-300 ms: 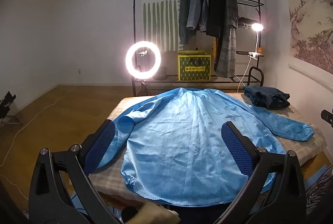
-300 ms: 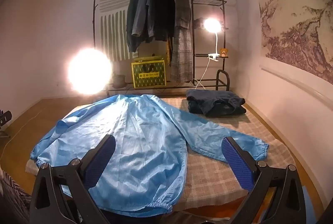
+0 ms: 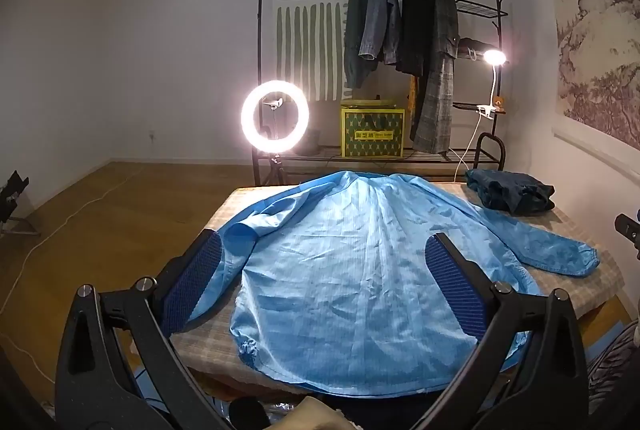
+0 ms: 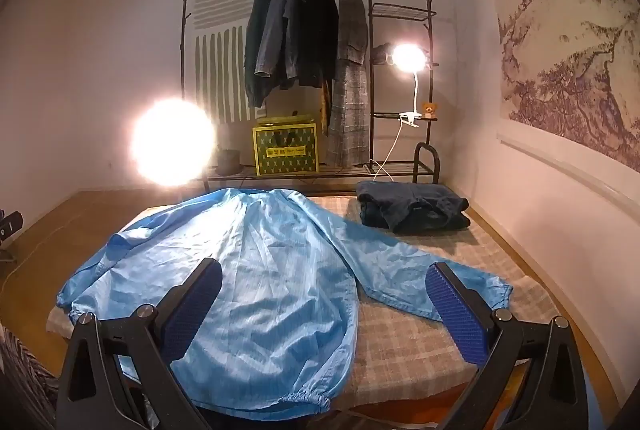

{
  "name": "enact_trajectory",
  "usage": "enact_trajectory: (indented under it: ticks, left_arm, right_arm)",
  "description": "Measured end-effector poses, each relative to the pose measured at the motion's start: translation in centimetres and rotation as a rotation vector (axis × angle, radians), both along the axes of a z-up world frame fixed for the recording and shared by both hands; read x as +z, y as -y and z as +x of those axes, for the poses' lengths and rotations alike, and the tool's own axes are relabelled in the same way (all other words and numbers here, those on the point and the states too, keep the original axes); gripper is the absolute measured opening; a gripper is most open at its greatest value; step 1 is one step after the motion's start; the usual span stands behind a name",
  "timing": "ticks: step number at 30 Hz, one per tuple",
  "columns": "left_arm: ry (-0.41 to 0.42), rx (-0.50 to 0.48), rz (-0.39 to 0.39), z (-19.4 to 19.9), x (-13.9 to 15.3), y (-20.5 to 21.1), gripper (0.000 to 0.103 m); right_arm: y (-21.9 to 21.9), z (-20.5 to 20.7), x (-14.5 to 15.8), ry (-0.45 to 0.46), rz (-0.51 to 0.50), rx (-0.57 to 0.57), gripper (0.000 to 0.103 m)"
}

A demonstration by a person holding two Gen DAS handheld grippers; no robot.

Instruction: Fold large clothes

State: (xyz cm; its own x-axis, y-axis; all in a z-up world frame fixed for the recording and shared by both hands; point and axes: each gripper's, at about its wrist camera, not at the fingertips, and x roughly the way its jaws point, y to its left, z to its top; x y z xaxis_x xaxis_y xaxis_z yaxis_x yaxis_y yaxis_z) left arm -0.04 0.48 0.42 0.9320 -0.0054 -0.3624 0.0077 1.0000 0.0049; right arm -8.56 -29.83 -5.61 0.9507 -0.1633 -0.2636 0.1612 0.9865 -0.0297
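Note:
A large light-blue jacket lies spread flat, back up, on a table with a checked cloth; its hem hangs at the near edge and both sleeves reach outward. My left gripper hovers open above the hem end, nothing between its blue pads. In the right wrist view the same jacket fills the left and middle of the table, its right sleeve stretched toward the right. My right gripper stands open above the hem's right side, holding nothing.
A folded dark-blue garment sits at the table's far right corner. Behind the table stand a clothes rack with hanging coats, a yellow box, a ring light and a clip lamp. Wooden floor lies to the left.

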Motion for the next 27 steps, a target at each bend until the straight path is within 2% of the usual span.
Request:
enact_trajectory:
  ticks: [19,20,22,27]
  left_arm:
    - [0.011,0.003,0.0,-0.2,1.2,0.3,0.103]
    - [0.012,0.006,0.003,-0.5,2.5,0.7,0.103]
    - [0.016,0.009,0.005,-0.7,3.4,0.9,0.103]
    - [0.022,0.01,0.0,-0.7,4.3,1.2,0.103]
  right_arm:
    - [0.3,1.3,0.2,-0.01,0.007,0.002,0.103]
    - [0.3,1.3,0.2,-0.01,0.007,0.001,0.103]
    - [0.3,1.3,0.3,-0.01,0.009,0.002,0.103]
    - [0.1,1.3,0.3,-0.01,0.006,0.001,0.103]
